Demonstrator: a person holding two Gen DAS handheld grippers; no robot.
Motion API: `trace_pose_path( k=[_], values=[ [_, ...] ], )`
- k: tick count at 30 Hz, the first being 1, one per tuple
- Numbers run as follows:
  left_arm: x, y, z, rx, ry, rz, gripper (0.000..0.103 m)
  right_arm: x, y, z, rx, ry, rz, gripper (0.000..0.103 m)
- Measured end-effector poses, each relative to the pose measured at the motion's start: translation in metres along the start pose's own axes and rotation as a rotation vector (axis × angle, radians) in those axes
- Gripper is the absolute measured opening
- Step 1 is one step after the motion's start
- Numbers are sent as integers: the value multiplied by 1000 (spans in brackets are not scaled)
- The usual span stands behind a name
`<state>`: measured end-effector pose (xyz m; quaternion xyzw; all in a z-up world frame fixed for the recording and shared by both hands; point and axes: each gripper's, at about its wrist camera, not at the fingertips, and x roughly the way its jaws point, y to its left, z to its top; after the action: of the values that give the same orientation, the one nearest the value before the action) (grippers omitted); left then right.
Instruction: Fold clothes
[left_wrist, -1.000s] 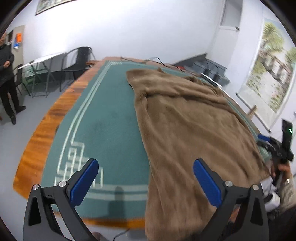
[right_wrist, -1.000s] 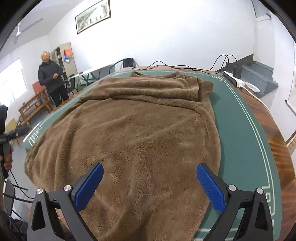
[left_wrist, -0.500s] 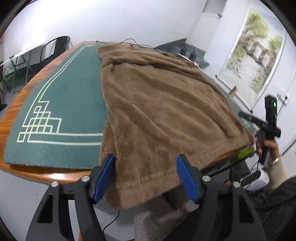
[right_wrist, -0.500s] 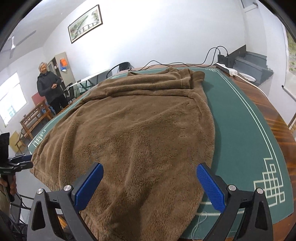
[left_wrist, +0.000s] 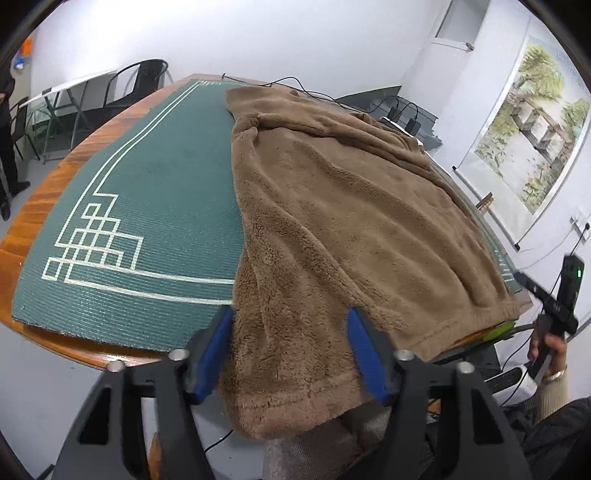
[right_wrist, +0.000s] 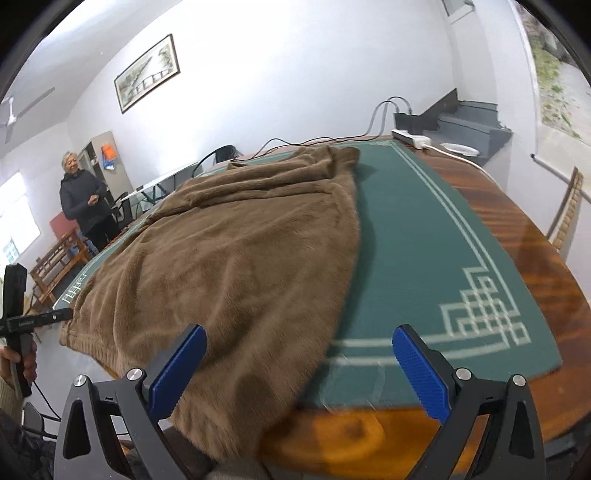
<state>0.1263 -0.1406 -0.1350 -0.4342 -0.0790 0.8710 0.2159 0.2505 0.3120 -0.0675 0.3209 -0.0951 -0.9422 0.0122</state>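
A brown fleece garment (left_wrist: 351, 206) lies spread on a green mat (left_wrist: 147, 184) over a wooden table (left_wrist: 55, 173). Its near left corner hangs over the table's front edge. My left gripper (left_wrist: 291, 354) straddles that hanging corner. Its jaws are closing, the fabric fills the gap between the blue pads, and no firm pinch shows. In the right wrist view my right gripper (right_wrist: 299, 369) stands open above the near right edge of the garment (right_wrist: 236, 251), one pad over fabric and the other over the mat (right_wrist: 424, 240). A hand holds the right gripper (left_wrist: 546, 299) beyond the garment's right corner.
A person (right_wrist: 83, 199) stands at the far left beside a wooden bench (right_wrist: 55, 266). Black chairs (left_wrist: 144, 81) stand behind the table. A power strip (right_wrist: 412, 138) with cables lies at the far end. A scroll painting (left_wrist: 532, 122) hangs on the right wall.
My left gripper sank to the garment's near left corner and its jaws narrowed around the fabric. My right gripper slid right, so its right pad now hangs over bare mat.
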Motion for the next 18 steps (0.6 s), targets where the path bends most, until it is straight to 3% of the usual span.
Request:
trace_pose_path(
  k=[1, 4, 7, 14, 18],
  values=[
    [0, 1, 1, -8, 3, -6, 22, -3, -2, -4, 5, -2, -8, 102],
    [-2, 1, 1, -14, 5, -11, 22, -3, -5, -12, 21, 4, -21, 102],
    [-3, -2, -1, -9, -2, -2, 22, 2, -1, -17, 23, 15, -8, 102],
    [-1, 3, -6, -47, -7, 0, 27, 23, 36, -22, -151, 62, -101, 102],
    [-2, 3, -7, -57, -16, -4, 29, 23, 40, -24, -152, 65, -82, 93]
  ],
)
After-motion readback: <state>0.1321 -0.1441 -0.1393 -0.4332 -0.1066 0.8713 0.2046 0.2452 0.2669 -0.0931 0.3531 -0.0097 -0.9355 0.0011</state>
